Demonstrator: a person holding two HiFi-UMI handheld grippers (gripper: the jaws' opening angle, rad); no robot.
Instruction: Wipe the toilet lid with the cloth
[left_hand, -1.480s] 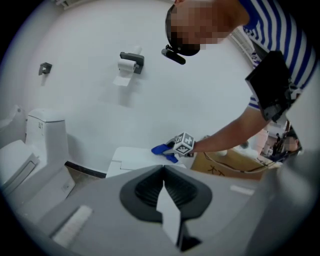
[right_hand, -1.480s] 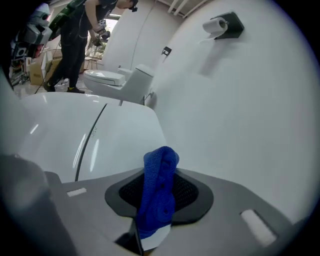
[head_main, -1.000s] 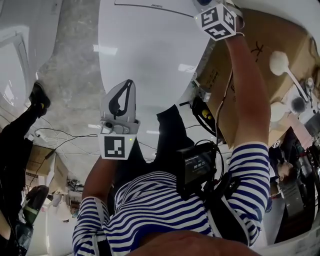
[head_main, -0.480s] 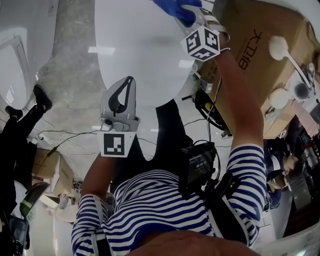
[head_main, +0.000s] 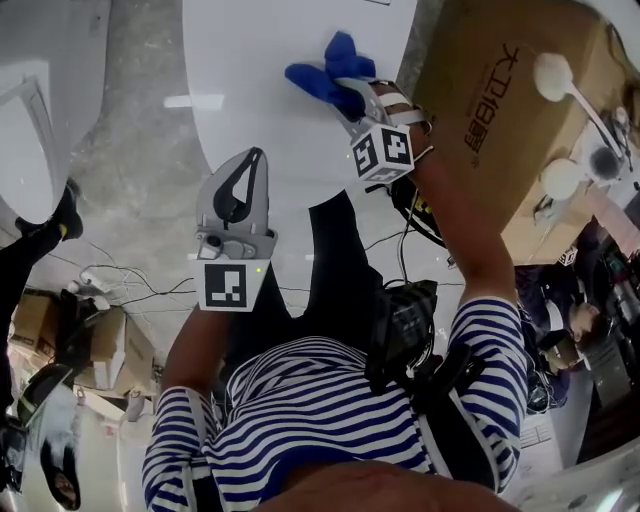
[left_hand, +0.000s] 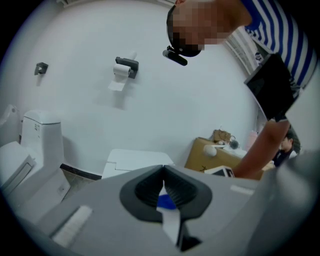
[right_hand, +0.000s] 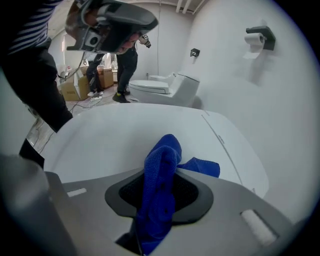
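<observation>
In the head view, a cardboard box (head_main: 500, 120) sits at two o'clock. In the left gripper view, a toilet-paper holder (left_hand: 126, 65) hangs on the wall (left_hand: 190, 100) at eleven o'clock.

A: Toilet lid (head_main: 260, 110): left side and middle bare, free to cross.
B: Right edge tight. Cardboard box (head_main: 500, 130) just beside it; blue cloth (head_main: 328, 80) bunched far right.

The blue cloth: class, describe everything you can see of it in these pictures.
The cloth is deep blue with a nubby, towel-like weave. Bunched, it is clamped in the right gripper, one fold standing up and a corner spilling past the jaws. It sits over the white toilet lid; whether it touches is unclear.
</observation>
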